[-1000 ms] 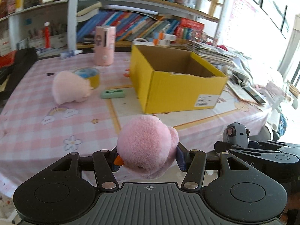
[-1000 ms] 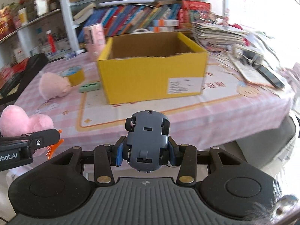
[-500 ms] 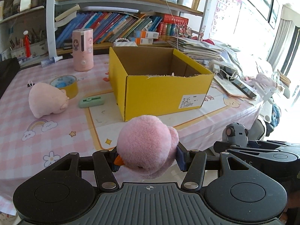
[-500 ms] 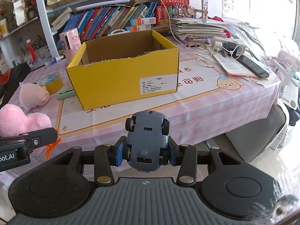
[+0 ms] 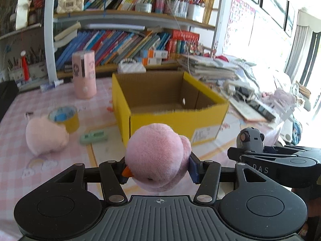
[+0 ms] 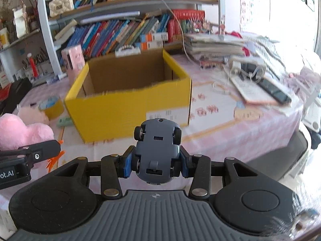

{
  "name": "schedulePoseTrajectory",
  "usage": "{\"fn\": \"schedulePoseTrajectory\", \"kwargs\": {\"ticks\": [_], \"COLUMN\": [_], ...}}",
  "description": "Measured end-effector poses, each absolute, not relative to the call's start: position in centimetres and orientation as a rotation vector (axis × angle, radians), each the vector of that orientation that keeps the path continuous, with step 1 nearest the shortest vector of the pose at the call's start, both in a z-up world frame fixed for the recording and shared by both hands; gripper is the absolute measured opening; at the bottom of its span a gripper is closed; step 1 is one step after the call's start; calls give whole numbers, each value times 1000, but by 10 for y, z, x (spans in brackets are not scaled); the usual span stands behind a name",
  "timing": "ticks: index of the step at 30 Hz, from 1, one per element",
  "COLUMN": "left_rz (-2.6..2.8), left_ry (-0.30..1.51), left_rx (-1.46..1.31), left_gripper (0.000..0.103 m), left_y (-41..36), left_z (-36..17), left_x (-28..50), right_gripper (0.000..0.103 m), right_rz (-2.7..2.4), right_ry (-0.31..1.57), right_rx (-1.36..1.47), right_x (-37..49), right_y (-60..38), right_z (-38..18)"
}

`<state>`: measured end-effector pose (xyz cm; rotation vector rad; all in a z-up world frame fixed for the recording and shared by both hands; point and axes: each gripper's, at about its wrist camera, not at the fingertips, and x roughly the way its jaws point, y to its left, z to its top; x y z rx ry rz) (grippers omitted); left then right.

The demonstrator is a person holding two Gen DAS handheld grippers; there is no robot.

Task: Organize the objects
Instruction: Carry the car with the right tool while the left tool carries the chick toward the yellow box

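Observation:
My left gripper (image 5: 158, 169) is shut on a pink plush toy (image 5: 157, 154) with an orange beak, held above the table's near edge. My right gripper (image 6: 156, 164) is shut on a grey-blue toy car (image 6: 157, 152), underside facing me. An open yellow cardboard box (image 5: 172, 118) stands ahead in the left wrist view, and ahead in the right wrist view (image 6: 128, 110); I see nothing inside it. The right gripper with the car (image 5: 249, 139) shows at the right of the left wrist view. The plush (image 6: 22, 130) shows at the left of the right wrist view.
On the pink checked tablecloth (image 5: 16, 112), left of the box, lie a second pink plush (image 5: 45, 137), a yellow tape roll (image 5: 65, 118), a green flat item (image 5: 93, 137) and a pink cylinder (image 5: 83, 74). Papers and a phone (image 6: 274, 92) lie to the right. Bookshelves stand behind.
Both grippers have risen and moved toward the box, so I see further down into it. Each grip is unchanged.

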<state>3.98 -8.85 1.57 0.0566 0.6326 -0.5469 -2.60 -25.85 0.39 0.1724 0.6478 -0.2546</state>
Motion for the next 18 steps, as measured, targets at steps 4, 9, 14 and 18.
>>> {"fn": "schedulePoseTrajectory", "kwargs": {"ticks": [4, 9, 14, 18], "left_rz": [-536, -511, -466, -426], "left_ry": [576, 532, 525, 545], "left_rx": [49, 52, 48, 53], "left_gripper": [54, 54, 54, 54], "left_y": [-99, -114, -130, -142], "left_z": [30, 40, 40, 34], "left_x": [59, 84, 112, 134], "right_gripper": [41, 41, 41, 41], "right_rz": [-237, -198, -145, -86], "right_ry": [580, 512, 492, 502], "right_rx": [139, 101, 58, 9], "right_x": [-7, 23, 60, 92], "right_y": [-270, -286, -304, -316], "right_z": [22, 43, 50, 48]}}
